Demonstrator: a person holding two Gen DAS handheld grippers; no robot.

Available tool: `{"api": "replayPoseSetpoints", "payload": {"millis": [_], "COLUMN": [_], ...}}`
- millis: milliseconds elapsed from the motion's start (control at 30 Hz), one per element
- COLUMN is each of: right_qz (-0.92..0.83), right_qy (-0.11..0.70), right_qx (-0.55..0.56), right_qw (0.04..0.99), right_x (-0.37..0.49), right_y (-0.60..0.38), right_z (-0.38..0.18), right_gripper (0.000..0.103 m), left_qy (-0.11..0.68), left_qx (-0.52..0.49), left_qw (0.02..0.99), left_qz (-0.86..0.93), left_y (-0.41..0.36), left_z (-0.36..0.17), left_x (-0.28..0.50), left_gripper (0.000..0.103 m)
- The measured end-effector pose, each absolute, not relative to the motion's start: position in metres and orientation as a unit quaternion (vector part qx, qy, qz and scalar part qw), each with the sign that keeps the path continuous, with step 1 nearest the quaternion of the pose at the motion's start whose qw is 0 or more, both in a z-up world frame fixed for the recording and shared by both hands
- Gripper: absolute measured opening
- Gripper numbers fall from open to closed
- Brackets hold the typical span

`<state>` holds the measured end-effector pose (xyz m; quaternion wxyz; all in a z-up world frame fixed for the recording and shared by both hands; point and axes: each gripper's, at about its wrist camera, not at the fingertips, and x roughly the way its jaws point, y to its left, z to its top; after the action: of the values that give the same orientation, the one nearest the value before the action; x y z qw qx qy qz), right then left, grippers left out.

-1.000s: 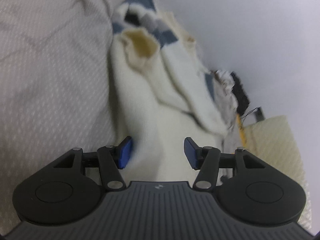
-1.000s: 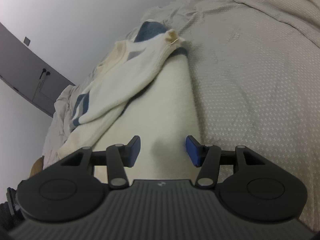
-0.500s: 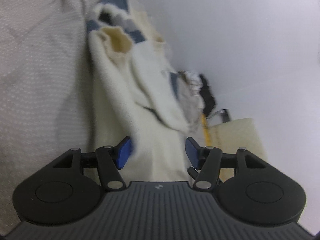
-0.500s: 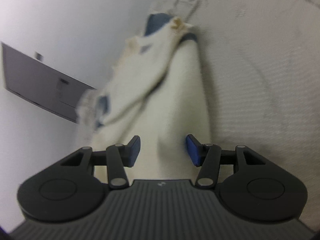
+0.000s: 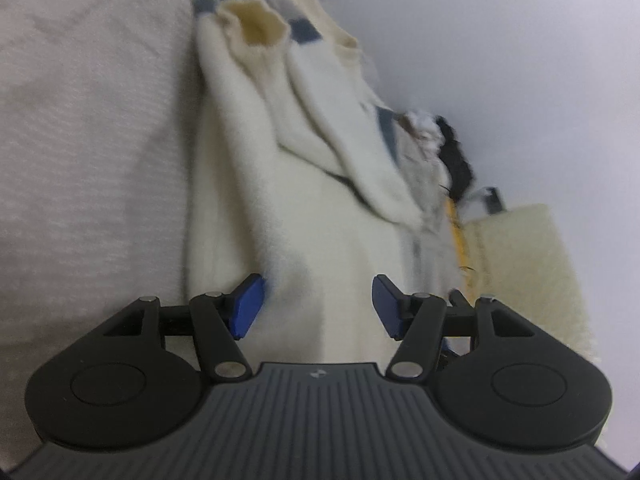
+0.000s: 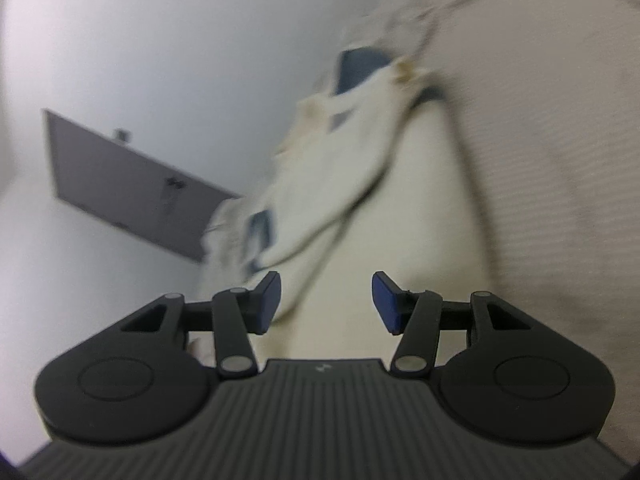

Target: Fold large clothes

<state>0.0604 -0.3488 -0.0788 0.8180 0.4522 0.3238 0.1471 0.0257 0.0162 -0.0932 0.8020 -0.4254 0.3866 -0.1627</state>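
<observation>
A cream knitted sweater (image 5: pixel 304 208) with blue and grey stripes lies lengthwise on a beige bedspread (image 5: pixel 88 160). One sleeve is folded over its body, and the open cuff (image 5: pixel 256 28) lies at the far end. My left gripper (image 5: pixel 318 304) is open over the near hem, its blue pads (image 5: pixel 248 306) standing apart on either side of the cloth without pressing it. In the right wrist view the same sweater (image 6: pixel 400 216) runs away from my right gripper (image 6: pixel 326 302). That gripper is open too, with the hem beneath its gap. This view is motion-blurred.
A cream textured cushion (image 5: pixel 520 272) lies right of the sweater, with a dark and white heap of cloth (image 5: pixel 448 148) beyond it by the white wall. A grey panel (image 6: pixel 128 184) hangs on the wall at left. Crumpled bedspread (image 6: pixel 560 160) fills the right side.
The left gripper's jaws have widened a little and its view has slid sideways along the hem. The right gripper has rolled, tilting its view, while its jaws kept the same gap.
</observation>
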Motion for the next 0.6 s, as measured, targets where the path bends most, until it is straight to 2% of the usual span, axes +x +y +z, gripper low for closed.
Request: {"api": "replayPoseSetpoints", "payload": {"millis": [300, 600], "right_qz": [0.019, 0.05], "right_qy": [0.359, 0.426], "right_qx": [0.398, 0.459], "right_qw": [0.844, 0.778], "right_x": [0.054, 0.052], "right_y": [-0.364, -0.358], "right_z": [-0.092, -0.127], "right_gripper": [0.054, 0.053], "left_qy": [0.401, 0.451], "left_qx": [-0.369, -0.34], "left_qw": [0.835, 0.823], "left_qz": [-0.074, -0.056], "left_y": [0.013, 0.002], "left_z": [-0.09, -0.1], "left_x": [0.003, 0.002], "left_gripper": [0.064, 0.065]}}
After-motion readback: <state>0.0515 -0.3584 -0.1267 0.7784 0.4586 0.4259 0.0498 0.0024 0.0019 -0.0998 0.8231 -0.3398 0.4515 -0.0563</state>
